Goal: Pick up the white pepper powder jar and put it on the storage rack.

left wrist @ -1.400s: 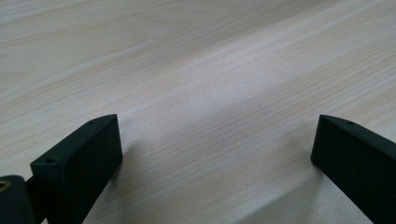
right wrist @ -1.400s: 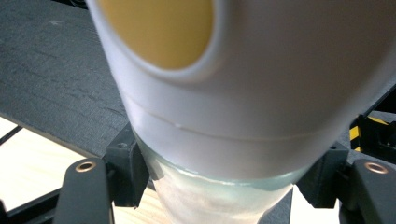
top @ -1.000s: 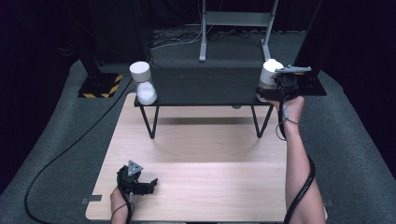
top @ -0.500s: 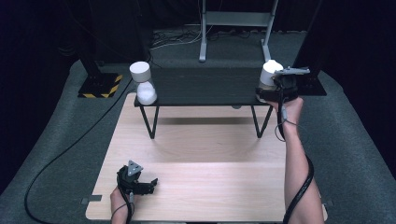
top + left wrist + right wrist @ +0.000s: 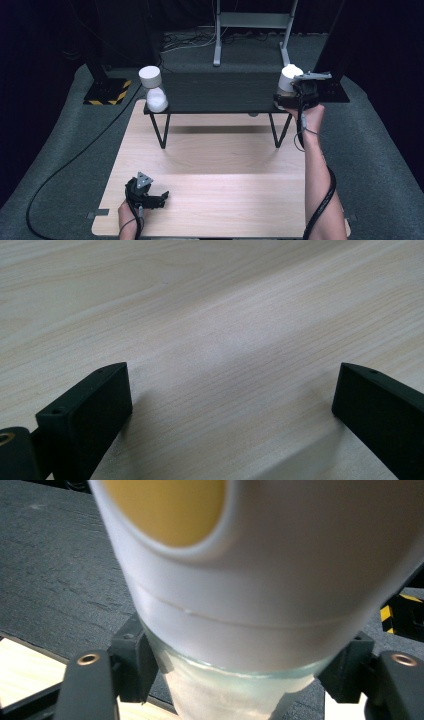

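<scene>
We see a table (image 5: 220,165) of pale wood with fine grain and a matt, smooth face. The low shelf (image 5: 220,92) on it has a dark, rough, matt top and thin black legs, likely metal. The container (image 5: 260,595) at the right gripper (image 5: 295,97) has a smooth white plastic upper part, faintly glossy, over clear glass or plastic, we cannot tell which. The left gripper (image 5: 150,197) has matt black plastic jaws. The floor (image 5: 380,150) looks like grey carpet.
</scene>
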